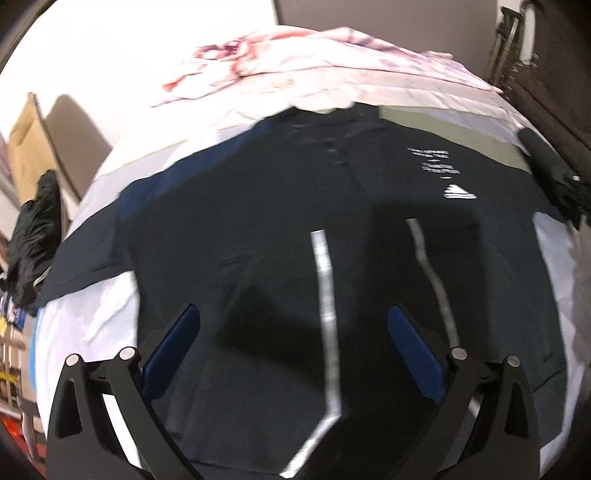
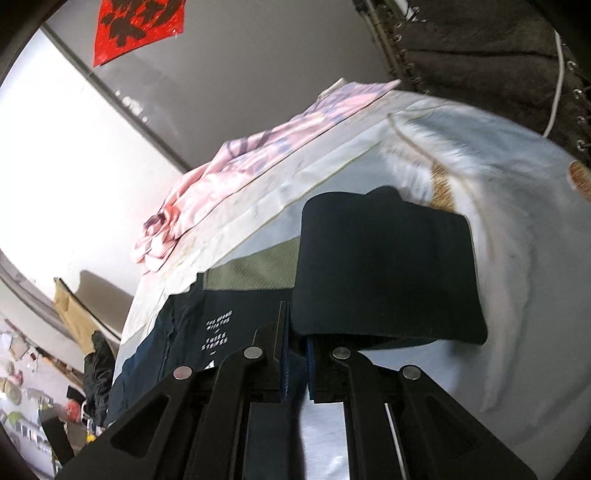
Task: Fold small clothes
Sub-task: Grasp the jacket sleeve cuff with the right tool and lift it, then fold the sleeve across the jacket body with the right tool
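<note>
On the bed: a dark navy polo shirt (image 1: 258, 229) lies spread flat, front up, collar toward the far edge, covering most of the middle of the pale bed sheet (image 1: 110, 317).
Shirt markings: small white lettering and a white three-bar logo (image 1: 460, 192) sit on the chest; two white streaks run down the lower front, too blurred to say what they are.
Left hand-held gripper (image 1: 293, 350): hovering over the lower half of the shirt, jaws spread wide, blue pads well apart, nothing between them.
Right hand-held gripper (image 2: 295, 354): jaws drawn nearly together, pinching dark fabric; a sleeve (image 2: 388, 273) of the shirt rises from the pinch and hangs lifted above the sheet as a broad dark flap.
Sleeve position: raised at the bed's right side, with pale sheet showing beside and beyond it.
Under the shirt: an olive-green cloth (image 2: 255, 269) peeks out by the shoulder, toward the far edge.
Far edge of the bed: a rumpled pink-patterned cloth (image 1: 295, 59) lies bunched there, apart from the shirt.
Right edge: a dark folded umbrella-like object (image 1: 550, 166) rests near the shirt's shoulder; I cannot tell exactly what it is.
Beyond the left edge: a black garment (image 1: 33, 240) hangs off the bed's side, beside a tan board.
Wall: a red paper (image 2: 136, 26) with black marks hangs above.
</note>
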Action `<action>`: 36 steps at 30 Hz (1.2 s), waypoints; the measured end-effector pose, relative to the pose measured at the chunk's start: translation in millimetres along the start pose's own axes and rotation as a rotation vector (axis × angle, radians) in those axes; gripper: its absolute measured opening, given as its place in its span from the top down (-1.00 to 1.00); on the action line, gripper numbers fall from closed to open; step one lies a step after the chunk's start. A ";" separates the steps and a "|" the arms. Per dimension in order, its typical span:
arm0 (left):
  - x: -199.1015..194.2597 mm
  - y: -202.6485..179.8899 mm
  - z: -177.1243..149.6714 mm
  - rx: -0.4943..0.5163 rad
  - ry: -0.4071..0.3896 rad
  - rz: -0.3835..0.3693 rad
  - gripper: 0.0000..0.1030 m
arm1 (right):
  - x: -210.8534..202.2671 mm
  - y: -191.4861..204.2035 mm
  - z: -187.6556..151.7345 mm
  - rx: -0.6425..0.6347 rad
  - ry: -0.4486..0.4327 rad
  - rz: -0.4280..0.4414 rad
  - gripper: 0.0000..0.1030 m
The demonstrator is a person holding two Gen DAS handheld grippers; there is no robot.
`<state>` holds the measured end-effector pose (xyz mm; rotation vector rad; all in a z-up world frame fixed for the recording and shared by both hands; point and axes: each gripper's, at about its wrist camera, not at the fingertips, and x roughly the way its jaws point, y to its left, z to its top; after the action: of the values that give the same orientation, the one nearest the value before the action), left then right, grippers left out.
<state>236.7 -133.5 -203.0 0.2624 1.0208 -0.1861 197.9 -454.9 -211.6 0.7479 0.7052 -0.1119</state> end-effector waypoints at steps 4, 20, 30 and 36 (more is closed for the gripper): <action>-1.1 -16.0 9.7 0.004 -0.005 -0.036 -0.92 | 7.0 3.4 -8.3 0.001 0.032 0.029 0.84; 2.4 -105.0 45.7 0.124 -0.032 -0.105 -0.92 | -2.6 6.0 -6.2 -0.068 0.079 0.123 -0.18; 7.4 -194.6 72.5 0.210 -0.069 -0.172 -0.92 | -19.9 -21.7 11.2 0.063 0.074 0.381 -0.27; 15.2 -201.0 98.8 0.083 -0.100 -0.232 -0.92 | -22.5 -43.5 18.3 0.218 0.087 0.527 -0.27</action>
<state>269.9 -355.3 -193.0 0.2074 0.9438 -0.4485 176.2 -502.5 -213.6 1.1307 0.5629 0.3306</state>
